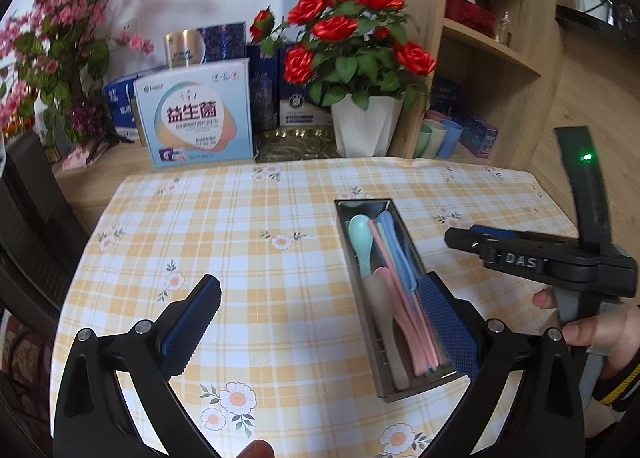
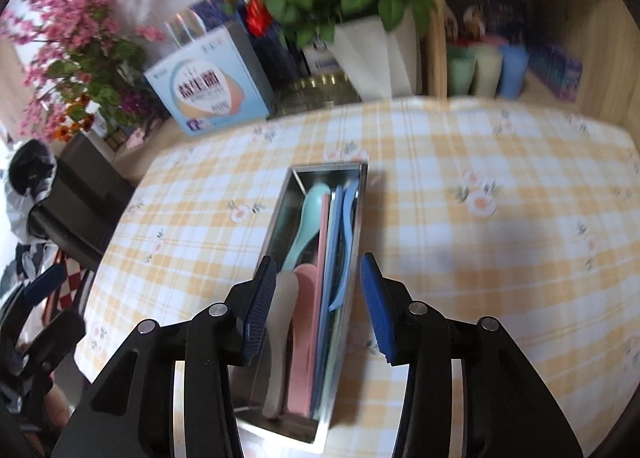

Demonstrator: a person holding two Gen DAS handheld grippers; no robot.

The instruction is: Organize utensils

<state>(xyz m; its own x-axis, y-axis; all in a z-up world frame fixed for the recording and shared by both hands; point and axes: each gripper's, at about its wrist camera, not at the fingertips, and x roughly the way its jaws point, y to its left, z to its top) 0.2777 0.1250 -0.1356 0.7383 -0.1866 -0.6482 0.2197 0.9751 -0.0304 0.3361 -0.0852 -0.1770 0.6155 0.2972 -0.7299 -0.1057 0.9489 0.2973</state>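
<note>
Here the left claw point(image 1: 320, 322) gapes wide and empty, while the right claw point(image 2: 318, 308) stands partly apart above the near end of the rectangular steel tray point(image 2: 280, 214), gripping nothing. Smooth pastel plastic utensils point(image 2: 316, 258) lie lengthwise inside, mid-worktop point(image 2: 480, 258) on checked cloth.

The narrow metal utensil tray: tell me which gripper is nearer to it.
Right. The right gripper hangs open directly over the narrow metal utensil tray's near end; the left gripper is open with the tray by its right finger.
</note>
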